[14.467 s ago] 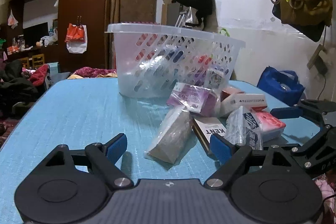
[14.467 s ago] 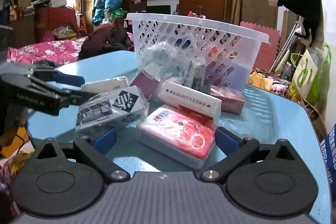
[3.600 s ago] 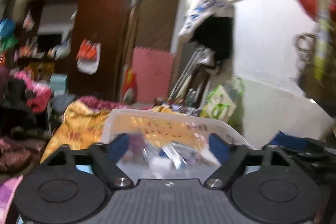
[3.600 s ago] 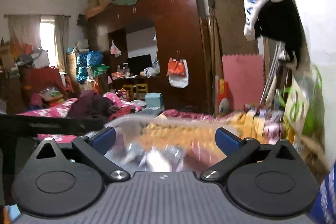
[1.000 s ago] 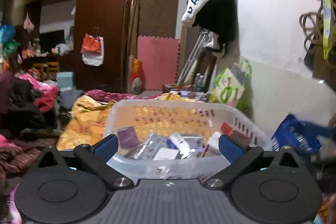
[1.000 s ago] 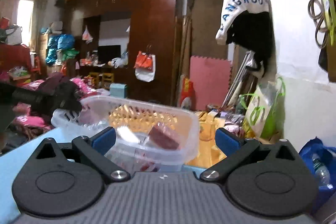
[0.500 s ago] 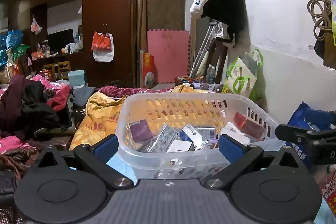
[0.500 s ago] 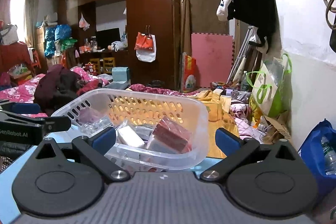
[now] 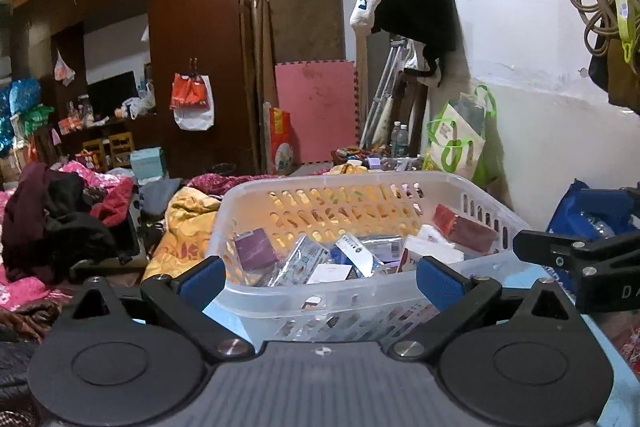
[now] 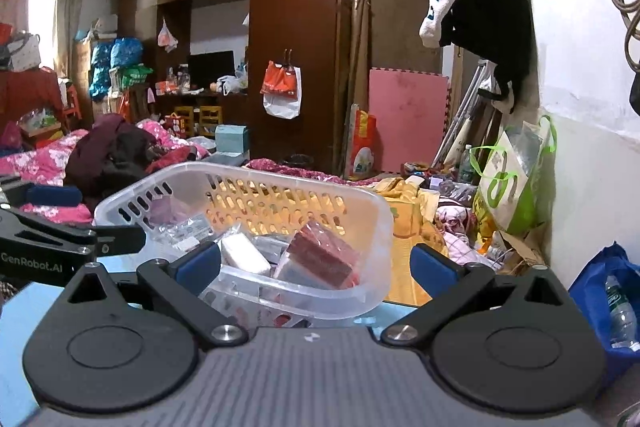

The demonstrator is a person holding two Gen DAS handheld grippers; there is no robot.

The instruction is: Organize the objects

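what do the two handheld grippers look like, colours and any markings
Both the left gripper and the right gripper are black, with angular linkage arms, silver pivot screws, round discs on a ribbed grey body, and blue pads on the fingers. The left one's side reads "GenRobot.AI" in pale lettering.

The basket (image 9: pixel 360 301) sits on the bench (image 9: pixel 520 273) at 12 o'clock, packets (image 9: pixel 344 261) piled inside it. Right tool (image 9: pixel 576 255) pokes in at 3 o'clock. Wardrobe (image 9: pixel 192 47) stands behind at 11, bags (image 9: pixel 460 143) against the wall at 1.
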